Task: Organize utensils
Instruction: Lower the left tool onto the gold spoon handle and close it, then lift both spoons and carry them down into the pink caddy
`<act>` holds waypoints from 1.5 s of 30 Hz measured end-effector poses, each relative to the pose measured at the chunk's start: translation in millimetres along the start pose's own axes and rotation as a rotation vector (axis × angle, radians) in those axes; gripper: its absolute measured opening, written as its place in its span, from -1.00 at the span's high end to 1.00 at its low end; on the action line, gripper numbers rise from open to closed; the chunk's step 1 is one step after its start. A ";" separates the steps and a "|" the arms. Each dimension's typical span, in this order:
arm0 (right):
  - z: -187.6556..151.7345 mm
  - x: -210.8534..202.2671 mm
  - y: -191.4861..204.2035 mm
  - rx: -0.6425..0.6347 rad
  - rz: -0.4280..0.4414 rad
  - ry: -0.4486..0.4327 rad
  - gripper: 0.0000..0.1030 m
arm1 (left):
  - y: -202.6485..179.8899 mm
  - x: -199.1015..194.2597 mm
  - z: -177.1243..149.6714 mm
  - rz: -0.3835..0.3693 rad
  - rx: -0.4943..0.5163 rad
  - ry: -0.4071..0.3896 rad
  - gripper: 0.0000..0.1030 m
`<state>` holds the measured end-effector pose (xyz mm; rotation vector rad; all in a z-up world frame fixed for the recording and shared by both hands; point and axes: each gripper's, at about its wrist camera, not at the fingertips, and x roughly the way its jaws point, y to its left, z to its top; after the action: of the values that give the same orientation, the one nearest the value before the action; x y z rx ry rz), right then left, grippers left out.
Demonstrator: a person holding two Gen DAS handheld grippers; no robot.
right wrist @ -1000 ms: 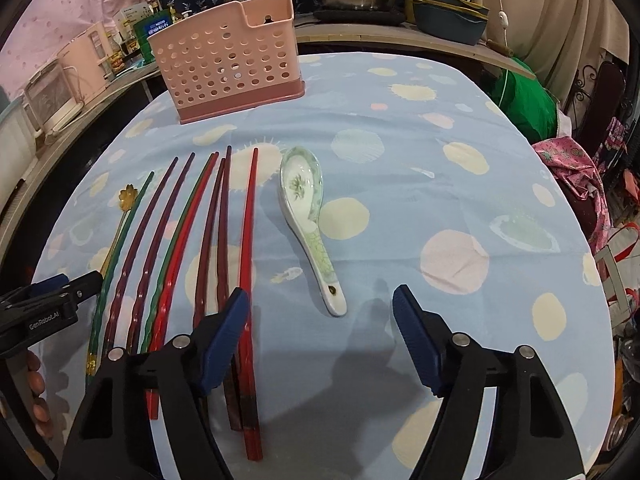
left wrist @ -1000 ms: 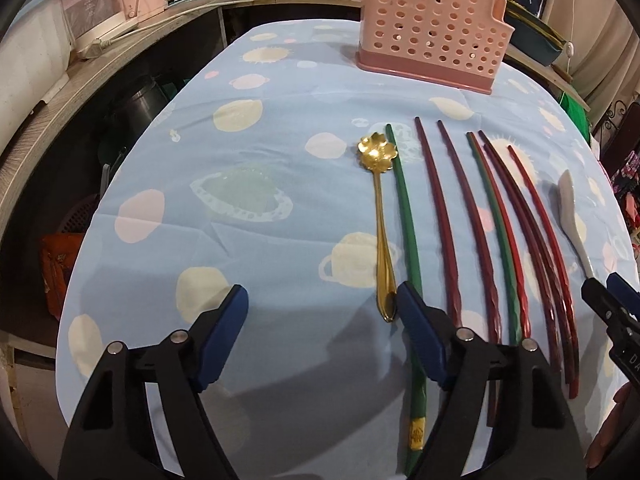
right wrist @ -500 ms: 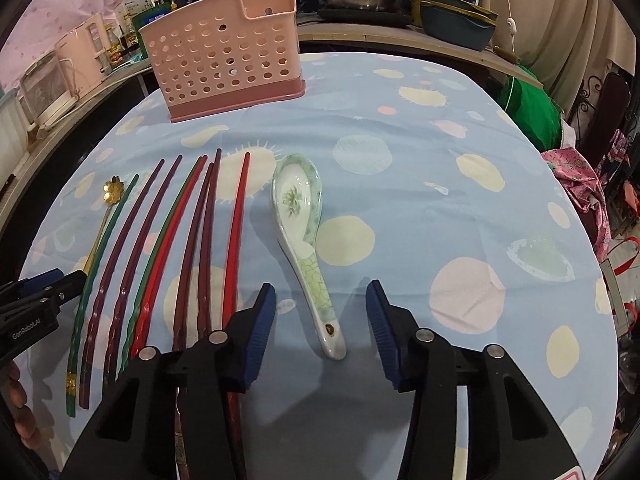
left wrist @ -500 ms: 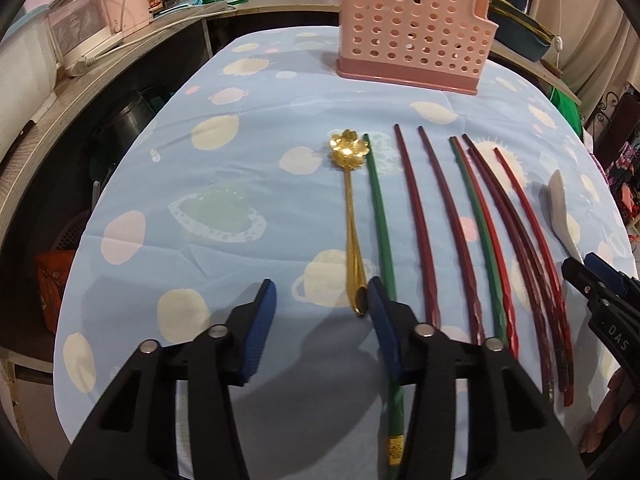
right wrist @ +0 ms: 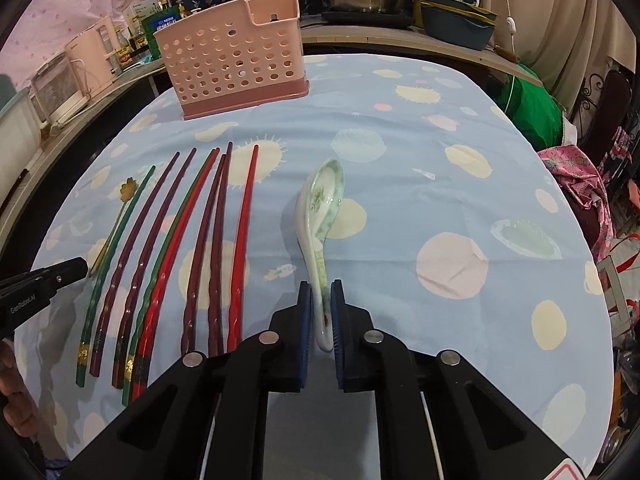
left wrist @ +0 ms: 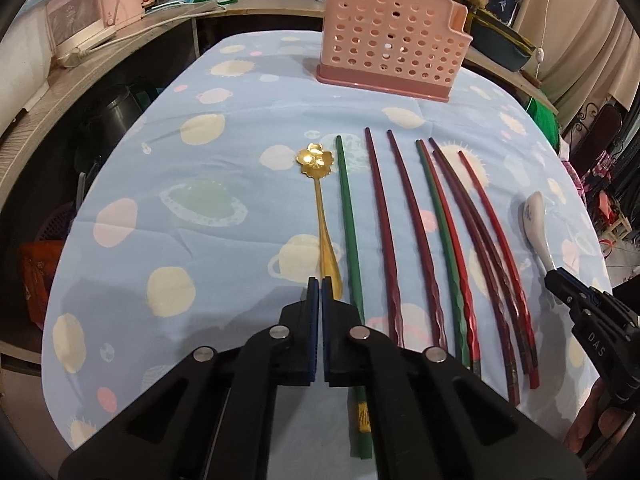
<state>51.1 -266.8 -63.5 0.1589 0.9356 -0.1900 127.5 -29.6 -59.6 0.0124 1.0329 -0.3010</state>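
Both pairs of jaws, wide apart a second ago, have just been closing. Low in its frame, the right gripper (right wrist: 320,292) now pinches the handle of the ceramic soup spoon (right wrist: 322,208), whose glossy, green-patterned white bowl has tipped onto its edge. The left gripper (left wrist: 320,288) has its blue pads drawn together at the handle end of the gold flower spoon (left wrist: 320,200); whether that thin metal tip is actually caught between them I cannot tell. My reading is that both spoons are being secured to go into the pink perforated plastic caddy (left wrist: 392,44) at the top of the frame. Between the spoons lie slim lacquered chopsticks (left wrist: 432,232) in green, red and maroon, some with twisted grips, on the blue patterned tablecloth (left wrist: 200,208).
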 end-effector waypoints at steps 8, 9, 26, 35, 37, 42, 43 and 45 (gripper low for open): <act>-0.4 -32.6 -5.4 0.024 0.022 -0.049 0.88 | 0.1 -19.3 -2.1 -0.022 -0.002 -0.014 0.92; -1.5 -32.1 -6.0 0.025 0.023 -0.044 0.88 | 1.1 -15.5 -2.5 -0.023 -0.012 -0.004 0.81; -7.5 -22.2 -7.6 0.033 0.031 -0.017 0.88 | 4.9 23.3 8.2 0.027 -0.034 -0.004 0.41; -11.8 -21.7 -6.3 0.034 0.030 -0.005 0.88 | -0.1 21.1 2.0 0.056 -0.003 -0.019 0.80; -11.9 -22.2 -6.4 0.034 0.029 -0.005 0.88 | 2.9 19.2 1.3 0.039 -0.011 -0.013 0.80; -11.7 -32.1 -6.5 0.036 0.033 -0.030 0.88 | 7.7 2.6 -0.6 0.011 -0.036 -0.028 0.80; -11.0 -35.8 -6.5 0.037 0.036 -0.039 0.88 | 7.8 -4.4 -0.3 0.008 -0.034 -0.040 0.80; -8.4 -44.2 -6.6 0.040 0.043 -0.060 0.89 | 8.0 -17.1 1.0 0.004 -0.034 -0.063 0.81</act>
<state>17.4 -267.3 -33.0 0.2093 0.8687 -0.1732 122.2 -17.9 -45.6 -0.0254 0.9748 -0.2790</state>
